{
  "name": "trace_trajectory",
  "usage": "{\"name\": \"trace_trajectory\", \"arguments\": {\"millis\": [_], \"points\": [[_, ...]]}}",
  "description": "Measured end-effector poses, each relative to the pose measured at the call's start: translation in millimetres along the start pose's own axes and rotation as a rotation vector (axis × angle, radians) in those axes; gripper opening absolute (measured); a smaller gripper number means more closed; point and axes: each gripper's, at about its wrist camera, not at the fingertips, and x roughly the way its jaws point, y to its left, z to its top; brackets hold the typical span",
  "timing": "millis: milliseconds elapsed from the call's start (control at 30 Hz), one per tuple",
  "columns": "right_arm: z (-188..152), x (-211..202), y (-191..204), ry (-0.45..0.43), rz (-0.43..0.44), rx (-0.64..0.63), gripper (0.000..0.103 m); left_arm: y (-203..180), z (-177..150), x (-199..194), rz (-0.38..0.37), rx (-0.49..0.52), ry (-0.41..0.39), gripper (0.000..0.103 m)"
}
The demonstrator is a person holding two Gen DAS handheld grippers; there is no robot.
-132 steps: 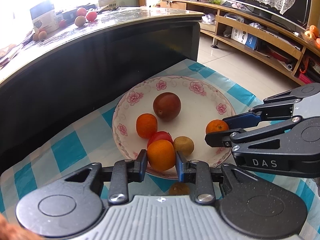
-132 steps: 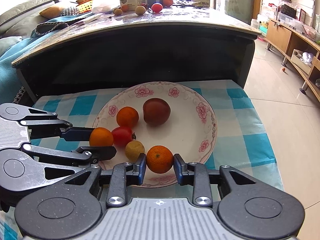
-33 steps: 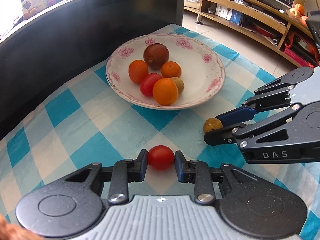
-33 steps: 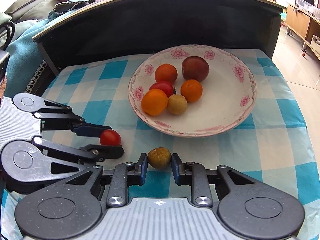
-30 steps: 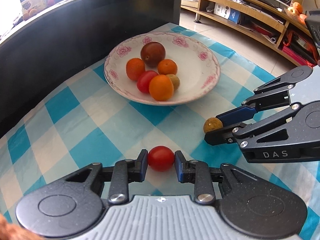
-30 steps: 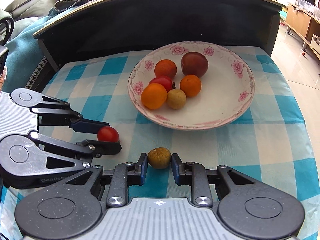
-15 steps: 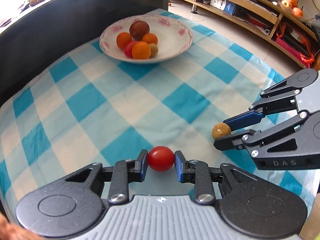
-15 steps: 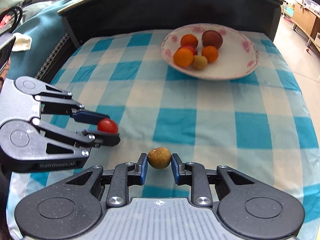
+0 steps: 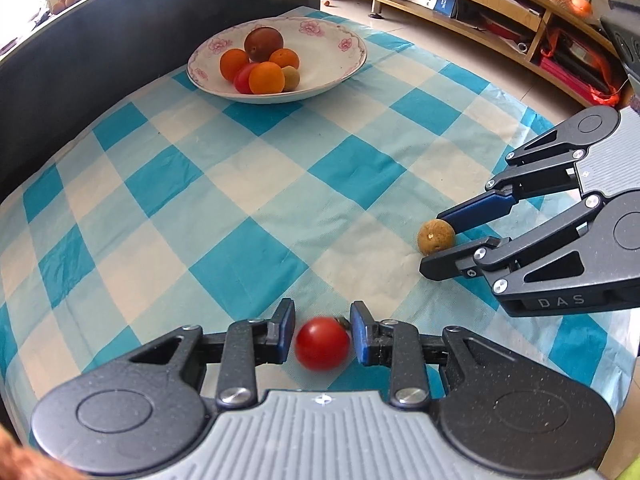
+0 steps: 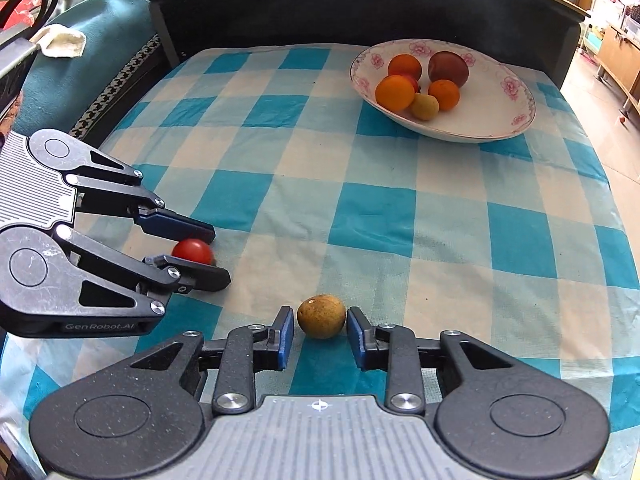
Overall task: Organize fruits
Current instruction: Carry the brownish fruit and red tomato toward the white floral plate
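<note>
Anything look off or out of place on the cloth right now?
Nothing spilled or damaged. Two fruits sit apart from the plate: a red tomato between the opening left gripper and a brown fruit between the opening right gripper.

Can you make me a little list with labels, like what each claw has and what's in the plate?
left gripper: jaws opening, red tomato between the pads, small gaps showing
right gripper: jaws opening, brown round fruit between the pads, small gaps showing
plate: three orange fruits, one dark red fruit, one red one, one small yellowish one
plate's place: far end of the checked cloth, away from both grippers
</note>
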Motion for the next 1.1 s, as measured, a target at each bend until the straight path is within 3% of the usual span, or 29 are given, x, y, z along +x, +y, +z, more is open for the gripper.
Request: {"name": "trace_trajectory", "arguments": {"millis": [533,700,1100], "points": [[-3,-1,3,-0.005,-0.001,-0.026,0.029,-9,-23,-13,0.023,-0.014,0.006,0.044],[-3,-1,4,-0.005,-0.015,-0.035,0.022,-14,-27,-16,0.038,-0.026,0.012,0.042],[-3,-9,1,-0.019,-0.002,-0.007,0.020,-14,-10,-21,0.036,-0.052,-0.032,0.040]]}}
